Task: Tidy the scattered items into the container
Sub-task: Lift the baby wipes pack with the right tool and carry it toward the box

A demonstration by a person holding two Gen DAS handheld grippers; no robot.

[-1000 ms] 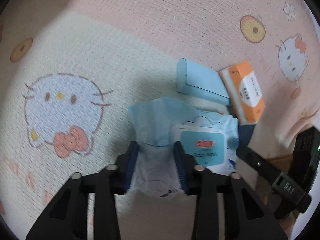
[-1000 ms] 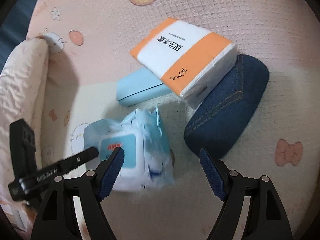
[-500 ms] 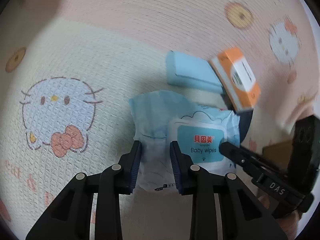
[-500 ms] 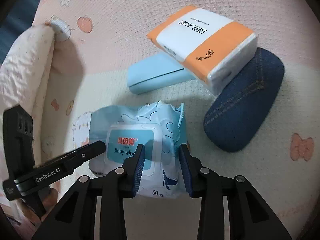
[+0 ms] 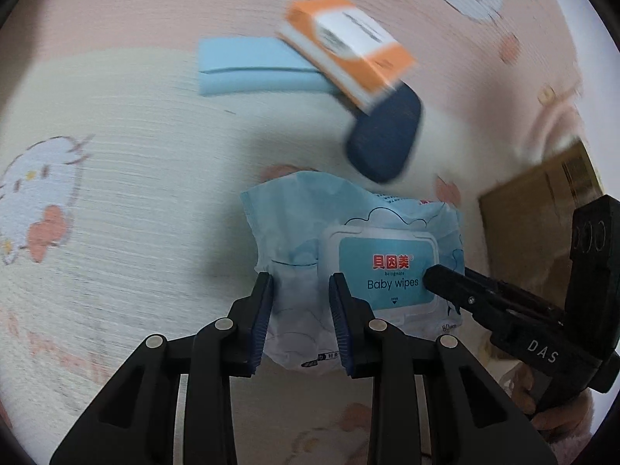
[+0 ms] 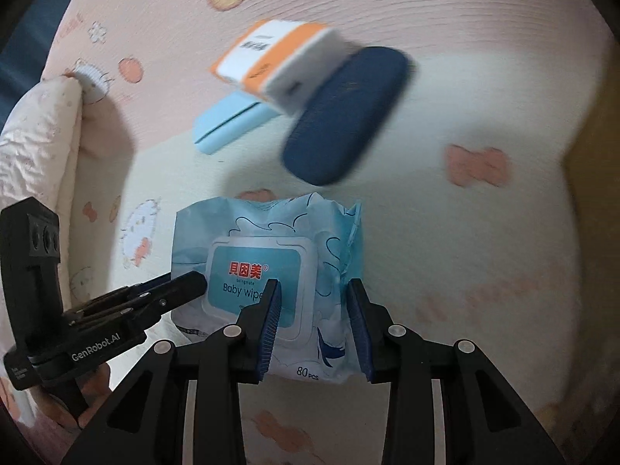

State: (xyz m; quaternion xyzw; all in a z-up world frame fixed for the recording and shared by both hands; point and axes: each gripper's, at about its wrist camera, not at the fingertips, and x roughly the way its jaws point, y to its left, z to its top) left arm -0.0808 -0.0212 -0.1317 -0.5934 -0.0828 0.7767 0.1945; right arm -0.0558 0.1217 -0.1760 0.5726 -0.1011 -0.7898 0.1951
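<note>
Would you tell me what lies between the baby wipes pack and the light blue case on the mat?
Only bare mat: in the left wrist view nothing lies between the baby wipes pack and the light blue case.

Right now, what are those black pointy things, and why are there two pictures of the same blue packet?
They are two claws, and a person holds one in each hand. Each claw carries a camera looking along its fingers, so one picture comes from the left claw and one from the right claw. Both claws pinch the same pack of baby wipes, one at each end. Behind it, on the cartoon-cat blanket, lie a light blue case, an orange-and-white tissue pack and a dark blue denim case. A brown cardboard box sits at the edge of the left picture.
</note>
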